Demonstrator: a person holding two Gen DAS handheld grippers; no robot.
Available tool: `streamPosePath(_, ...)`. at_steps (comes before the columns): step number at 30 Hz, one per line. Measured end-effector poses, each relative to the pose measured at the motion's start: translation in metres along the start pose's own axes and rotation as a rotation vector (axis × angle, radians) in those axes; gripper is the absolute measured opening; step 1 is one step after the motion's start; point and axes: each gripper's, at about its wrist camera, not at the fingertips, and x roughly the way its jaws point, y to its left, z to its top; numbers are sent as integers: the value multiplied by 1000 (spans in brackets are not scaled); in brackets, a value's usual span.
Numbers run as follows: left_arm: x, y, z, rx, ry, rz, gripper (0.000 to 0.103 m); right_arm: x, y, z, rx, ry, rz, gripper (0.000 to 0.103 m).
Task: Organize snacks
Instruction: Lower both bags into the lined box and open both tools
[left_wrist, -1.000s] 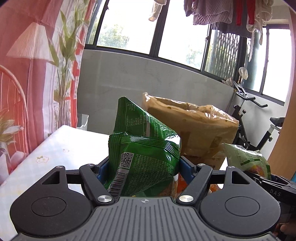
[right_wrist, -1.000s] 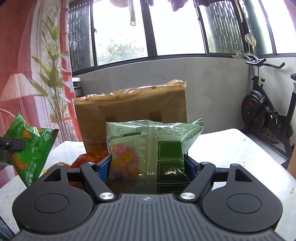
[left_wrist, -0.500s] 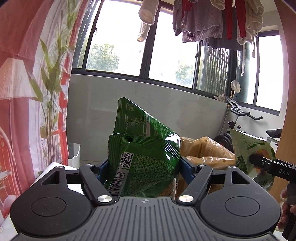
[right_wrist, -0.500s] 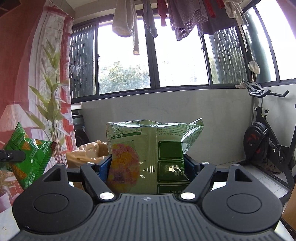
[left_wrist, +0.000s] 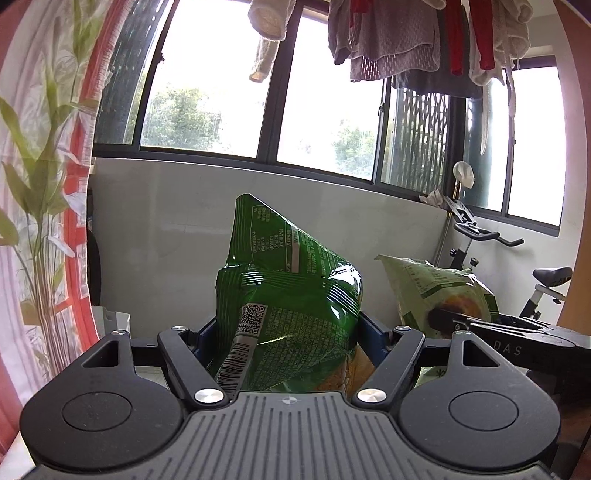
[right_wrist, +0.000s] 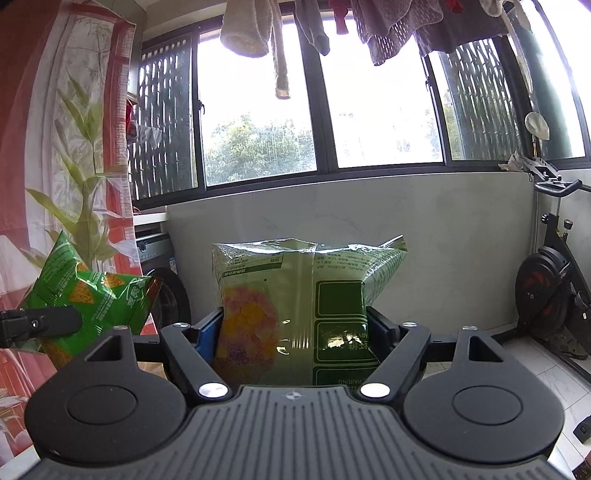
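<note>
My left gripper (left_wrist: 289, 326) is shut on a dark green snack bag (left_wrist: 291, 295) with a QR code and barcode; the bag stands upright between the blue pads, lifted in the air. My right gripper (right_wrist: 295, 325) is shut on a pale green snack bag (right_wrist: 314, 291) with a yellow-pink picture on it. In the left wrist view the pale green bag (left_wrist: 436, 291) hangs at the right, level with mine. In the right wrist view the dark green bag (right_wrist: 92, 299) hangs at the left, clamped by a black finger. Both bags are held side by side, apart from each other.
A low grey wall under a wide window (right_wrist: 258, 110) lies ahead. Laundry (left_wrist: 406, 37) hangs overhead. An exercise bike (right_wrist: 554, 280) stands at the right, a red and white bamboo-print curtain (left_wrist: 37, 166) at the left, and a washing machine (right_wrist: 166, 284) behind it.
Both grippers have risen with their bags. The brown paper bag and the tabletop have dropped out of both views. The pale green bag now sits closer to the dark green one.
</note>
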Motion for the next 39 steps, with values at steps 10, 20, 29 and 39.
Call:
streamPosePath(10, 65, 3, -11, 1, 154, 26, 87, 48, 9, -23, -85, 120, -51, 83)
streamPosePath(20, 34, 36, -3, -50, 183, 42, 87, 7, -6, -22, 11, 107, -7, 87)
streamPosePath(29, -30, 63, -19, -55, 204, 57, 87, -60, -2, -45, 32, 58, 19, 87)
streamPosePath(39, -74, 93, -76, -110, 268, 113, 87, -90, 12, -98, 29, 142, 22, 87)
